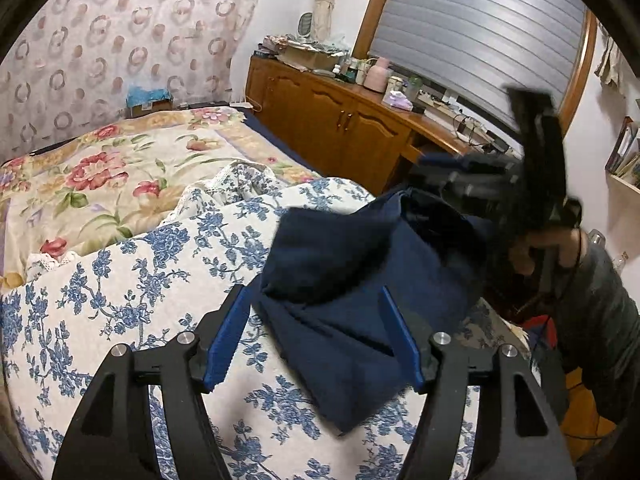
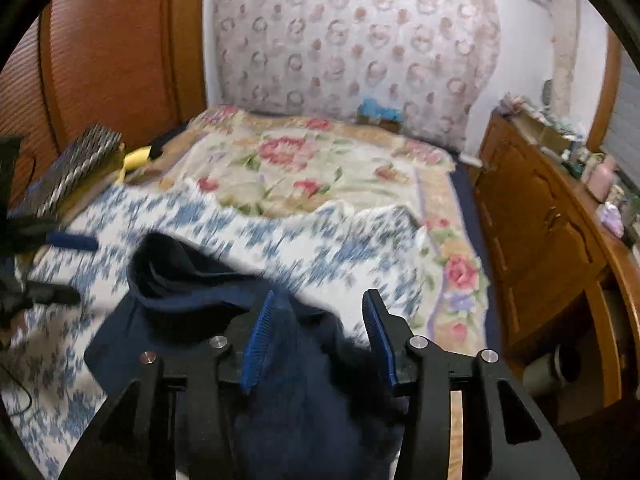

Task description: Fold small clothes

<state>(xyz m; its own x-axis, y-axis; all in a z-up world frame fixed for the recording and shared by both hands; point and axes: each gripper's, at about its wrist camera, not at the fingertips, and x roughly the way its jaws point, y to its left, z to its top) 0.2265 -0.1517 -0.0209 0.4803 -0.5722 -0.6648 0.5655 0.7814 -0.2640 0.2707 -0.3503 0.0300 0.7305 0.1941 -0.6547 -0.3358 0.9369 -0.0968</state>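
Note:
A dark navy garment (image 1: 340,280) lies partly folded and bunched on the blue-flowered bedspread (image 1: 132,280), near the bed's front edge. My left gripper (image 1: 312,290) is open. Its blue pads (image 1: 224,340) stand either side of the garment's near fold without pressing on it. My right gripper (image 2: 320,294) is open too, and the same garment (image 2: 180,280) lies heaped under and between its fingers. In the left wrist view the right gripper (image 1: 500,184) shows as a dark blur over the garment's far right end. In the right wrist view the left gripper (image 2: 76,268) is at the left edge.
A red-flowered quilt (image 1: 100,176) covers the far half of the bed. A wooden cabinet (image 1: 340,120) with a cluttered top runs along the right side. A person's grey sleeve (image 1: 592,320) is at the right. A patterned box (image 2: 72,168) and a yellow item (image 2: 136,158) lie at the bed's left.

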